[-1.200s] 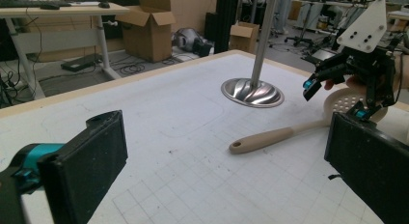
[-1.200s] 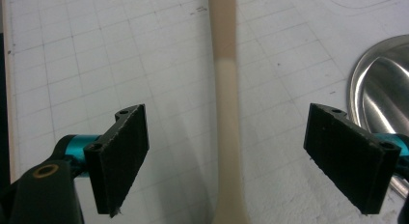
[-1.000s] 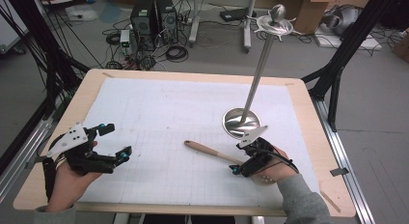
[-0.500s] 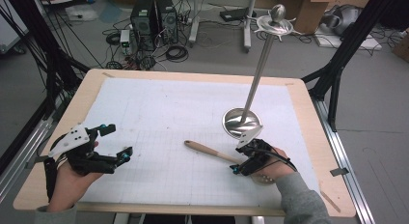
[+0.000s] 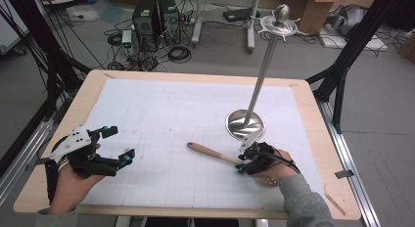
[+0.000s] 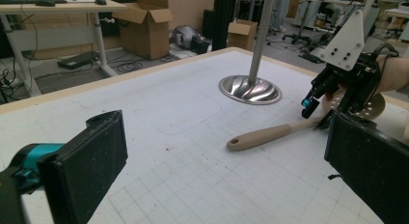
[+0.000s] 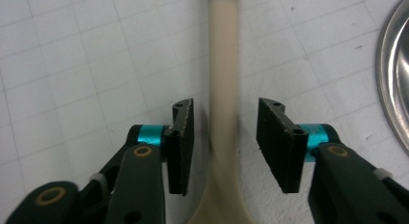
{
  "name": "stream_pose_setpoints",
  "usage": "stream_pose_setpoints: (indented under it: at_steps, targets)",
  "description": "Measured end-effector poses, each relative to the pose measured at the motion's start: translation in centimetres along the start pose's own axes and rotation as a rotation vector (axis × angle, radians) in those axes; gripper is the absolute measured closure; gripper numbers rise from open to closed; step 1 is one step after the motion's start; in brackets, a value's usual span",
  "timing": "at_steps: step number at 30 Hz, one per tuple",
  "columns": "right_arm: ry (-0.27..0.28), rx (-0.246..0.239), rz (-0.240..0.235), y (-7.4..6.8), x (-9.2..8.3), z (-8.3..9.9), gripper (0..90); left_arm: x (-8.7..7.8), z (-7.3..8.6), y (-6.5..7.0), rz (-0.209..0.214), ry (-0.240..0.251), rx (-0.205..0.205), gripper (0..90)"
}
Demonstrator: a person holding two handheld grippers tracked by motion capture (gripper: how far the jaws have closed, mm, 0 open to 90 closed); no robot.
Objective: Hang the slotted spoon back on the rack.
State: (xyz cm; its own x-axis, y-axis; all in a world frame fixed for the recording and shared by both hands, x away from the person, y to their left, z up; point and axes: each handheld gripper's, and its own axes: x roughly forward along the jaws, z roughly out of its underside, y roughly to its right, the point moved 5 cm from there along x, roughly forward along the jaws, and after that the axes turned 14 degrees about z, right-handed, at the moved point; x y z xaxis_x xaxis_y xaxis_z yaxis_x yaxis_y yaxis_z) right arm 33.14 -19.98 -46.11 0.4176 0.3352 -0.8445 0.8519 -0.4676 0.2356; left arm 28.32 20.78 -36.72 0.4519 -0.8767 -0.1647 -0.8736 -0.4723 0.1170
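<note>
The right gripper (image 5: 243,164) had just been closing its jaws around the handle of a wooden spoon (image 5: 211,153), which lay flat on the white mat (image 5: 161,114) near the front right of the table (image 5: 313,119), its handle pointing left. A second earlier the jaws had stood wide over the same spot; the hand itself had not shifted. That suggested the pickup was in its gripping stage, with the lift yet to come. In the right gripper view the pads (image 7: 182,142) stood on either side of the handle (image 7: 223,89) with a narrow strip of mat showing on each side, so they had not yet pressed on it. From the high view that gap could not be judged, since the hand and gripper body covered the spot. The left gripper view showed the spoon's perforated round head (image 6: 369,105) under the right hand, and the metal stand's (image 6: 251,89) rippled base just behind the spoon. The left gripper (image 5: 120,146) rested at the table's front left, well apart from the spoon, its jaws wide apart and holding nothing.
</note>
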Motion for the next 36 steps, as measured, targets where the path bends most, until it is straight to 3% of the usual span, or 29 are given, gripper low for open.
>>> stream_pose_setpoints:
  at_steps: [4,8,19,28,36]
  targets:
    - [-0.004,-0.012,-0.025,-0.3,0.0,0.0,68.6,0.0,0.0,-0.1,0.0,0.001,-0.002,1.7]
    - [-0.003,-0.02,-0.015,-0.2,-0.1,0.1,76.4,-0.1,0.0,-0.1,-0.003,0.001,-0.005,1.7]
    - [-0.016,-0.005,0.007,-0.3,-0.3,0.0,77.7,0.0,0.1,-0.1,-0.003,-0.003,-0.006,1.8]
    - [0.081,0.081,0.01,0.5,-1.9,0.6,77.9,0.1,0.1,-0.1,-0.004,-0.001,-0.007,1.7]
    - [0.153,0.108,0.009,1.4,-3.4,1.3,77.8,0.0,0.1,-0.2,-0.004,0.003,-0.007,1.7]
